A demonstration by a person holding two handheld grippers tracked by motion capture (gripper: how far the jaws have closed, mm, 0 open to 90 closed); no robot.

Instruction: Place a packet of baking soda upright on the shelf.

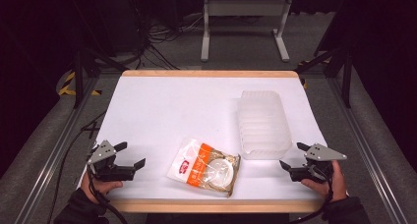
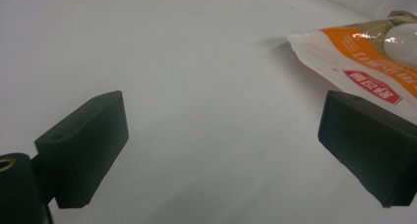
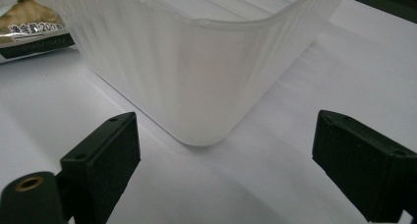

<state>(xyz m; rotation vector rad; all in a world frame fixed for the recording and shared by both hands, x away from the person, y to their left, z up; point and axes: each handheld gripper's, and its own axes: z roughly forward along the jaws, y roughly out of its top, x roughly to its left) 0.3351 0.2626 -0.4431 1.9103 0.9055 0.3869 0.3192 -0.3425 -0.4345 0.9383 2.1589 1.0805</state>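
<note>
A clear food packet with an orange and white label [image 1: 205,168] lies flat near the table's front edge, middle. A translucent ribbed plastic tub [image 1: 263,124] stands to its right, farther back. My left gripper [image 1: 132,155] rests at the front left, open, nothing between its jaws; the packet [image 2: 366,52] lies ahead and to its right. My right gripper [image 1: 293,155] sits at the front right, open and empty, pointing at the near corner of the tub [image 3: 196,81], a short way from it.
The white table top [image 1: 162,111] has a wooden rim at front and back. Beyond it stand a grey metal frame [image 1: 243,22], cables on the floor and dark rails on both sides. A corner of the packet [image 3: 29,22] lies left of the tub.
</note>
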